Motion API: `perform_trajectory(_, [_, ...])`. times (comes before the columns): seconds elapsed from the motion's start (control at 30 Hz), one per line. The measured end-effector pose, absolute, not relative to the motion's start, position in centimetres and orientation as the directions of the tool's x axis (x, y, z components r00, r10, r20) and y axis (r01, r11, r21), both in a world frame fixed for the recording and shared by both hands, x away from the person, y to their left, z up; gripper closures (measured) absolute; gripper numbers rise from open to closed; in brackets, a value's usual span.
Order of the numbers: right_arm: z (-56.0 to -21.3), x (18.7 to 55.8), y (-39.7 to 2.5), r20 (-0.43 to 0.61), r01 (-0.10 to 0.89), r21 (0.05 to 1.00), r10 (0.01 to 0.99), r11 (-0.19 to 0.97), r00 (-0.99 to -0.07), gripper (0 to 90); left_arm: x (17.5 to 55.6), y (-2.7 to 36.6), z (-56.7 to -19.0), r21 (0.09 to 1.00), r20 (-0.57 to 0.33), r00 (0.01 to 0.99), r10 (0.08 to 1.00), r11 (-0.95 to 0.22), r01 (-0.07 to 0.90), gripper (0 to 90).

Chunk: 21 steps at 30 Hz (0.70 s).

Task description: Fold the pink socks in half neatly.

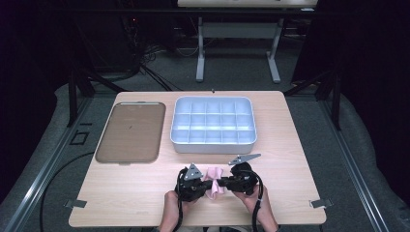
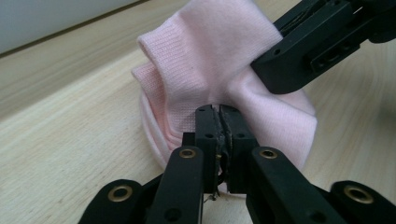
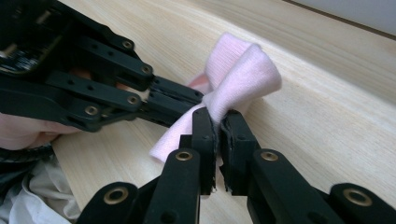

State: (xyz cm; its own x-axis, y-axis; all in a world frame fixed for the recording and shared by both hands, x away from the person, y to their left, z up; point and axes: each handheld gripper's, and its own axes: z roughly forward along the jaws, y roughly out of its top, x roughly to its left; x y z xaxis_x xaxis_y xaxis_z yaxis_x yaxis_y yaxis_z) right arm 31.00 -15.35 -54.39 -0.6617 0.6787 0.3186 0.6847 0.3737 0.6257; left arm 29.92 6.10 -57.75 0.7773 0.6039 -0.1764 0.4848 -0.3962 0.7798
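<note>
Left gripper (image 2: pixel 219 109), right gripper (image 3: pixel 218 116) clamped, tips meeting.

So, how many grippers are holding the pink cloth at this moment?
2. The left gripper is shut on the pink cloth from the person's left; the right gripper is shut on it from the right, at the table's near edge.

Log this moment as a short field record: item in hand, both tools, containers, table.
item: pink sock, bunched, pinched from both sides
left tool: shut on the sock's folded fabric
right tool: shut on the sock
sock position: near front edge of the wooden table, between the person's hands
tray: white compartment tray, beyond the sock, cells look empty
lid: brown flat lid, left of the tray
</note>
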Motion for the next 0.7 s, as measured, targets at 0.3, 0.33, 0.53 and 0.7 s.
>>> perform_trajectory(0.3, [-54.3,31.0,-15.4,0.309,0.686,0.615,0.681,0.39,-0.664,84.7,29.8,6.6,-57.2,0.787,-0.13,0.763,0.633,-0.402,0.468,85.2])
perform_trajectory(0.33, [-54.2,31.0,-15.4,0.309,0.686,0.614,0.681,0.391,-0.664,84.7,29.9,6.6,-57.3,0.784,-0.122,0.762,0.636,-0.409,0.466,85.4])
perform_trajectory(0.53, [-54.1,31.1,-15.4,0.299,0.68,0.609,0.676,0.409,-0.674,84.6,30.2,6.4,-57.9,0.774,-0.133,0.754,0.643,-0.407,0.484,87.6])
perform_trajectory(0.7, [-53.9,31.2,-15.1,0.293,0.676,0.607,0.674,0.418,-0.679,84.4,30.5,6.6,-58.2,0.774,-0.153,0.756,0.636,-0.399,0.492,89.2])
